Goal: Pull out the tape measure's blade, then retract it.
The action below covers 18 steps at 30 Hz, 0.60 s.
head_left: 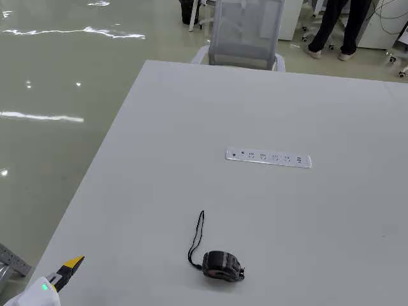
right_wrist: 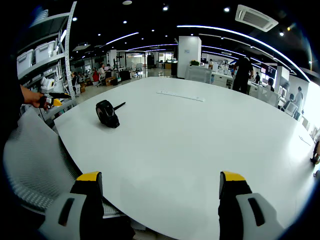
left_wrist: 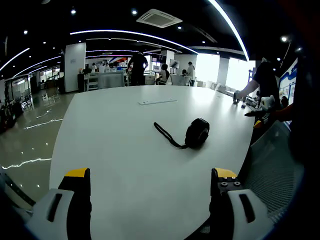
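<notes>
Resting on the table — tape measure; left hand-held gripper and right hand-held gripper spread apart.

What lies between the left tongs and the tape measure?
Mostly bare white tabletop. In the left gripper view, ahead of the open left tongs, only the black wrist strap of the tape measure lies just before it.

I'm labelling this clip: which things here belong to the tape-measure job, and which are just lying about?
Job: tape measure, left tongs, right tongs, both open.
Lying about: power strip, chair.
</notes>
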Motion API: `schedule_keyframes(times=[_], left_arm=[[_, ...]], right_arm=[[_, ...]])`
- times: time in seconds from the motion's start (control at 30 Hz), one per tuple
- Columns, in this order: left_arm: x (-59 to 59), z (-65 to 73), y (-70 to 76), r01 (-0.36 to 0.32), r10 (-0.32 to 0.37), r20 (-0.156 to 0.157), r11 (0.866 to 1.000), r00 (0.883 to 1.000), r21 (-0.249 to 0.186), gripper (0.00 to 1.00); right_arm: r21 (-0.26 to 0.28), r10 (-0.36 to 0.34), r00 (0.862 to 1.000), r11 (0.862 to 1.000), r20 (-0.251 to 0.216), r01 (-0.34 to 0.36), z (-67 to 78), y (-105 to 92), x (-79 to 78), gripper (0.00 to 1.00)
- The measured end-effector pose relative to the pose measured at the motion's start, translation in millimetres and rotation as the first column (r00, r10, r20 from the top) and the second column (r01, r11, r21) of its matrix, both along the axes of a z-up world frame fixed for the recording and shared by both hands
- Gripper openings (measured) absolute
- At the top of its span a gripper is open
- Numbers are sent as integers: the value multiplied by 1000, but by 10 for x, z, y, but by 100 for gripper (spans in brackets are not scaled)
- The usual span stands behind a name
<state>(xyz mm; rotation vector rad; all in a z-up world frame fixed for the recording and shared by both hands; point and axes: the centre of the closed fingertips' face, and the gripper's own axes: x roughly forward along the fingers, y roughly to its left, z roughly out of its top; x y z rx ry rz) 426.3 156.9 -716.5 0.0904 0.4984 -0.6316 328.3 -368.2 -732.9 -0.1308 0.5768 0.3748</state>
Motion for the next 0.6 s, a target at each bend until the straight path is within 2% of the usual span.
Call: schedule_keyframes(times=[0.03, 0.17, 0.6], left_arm=[[4, -4, 5, -8, 8, -8, 1000, 1000, 0, 99], [12, 12, 10, -39, 39, -12, 999, 999, -12, 99], [-72, -37, -6, -48, 47, -25, 998, 999, -31, 99]], right_arm=[[13, -7, 1000, 1000, 11, 7, 7, 7, 11, 100], [9, -6, 1000, 1000, 4, 6, 2, 41, -1, 99], [7, 3, 1000, 1000, 24, -4, 53, 25, 77, 99]])
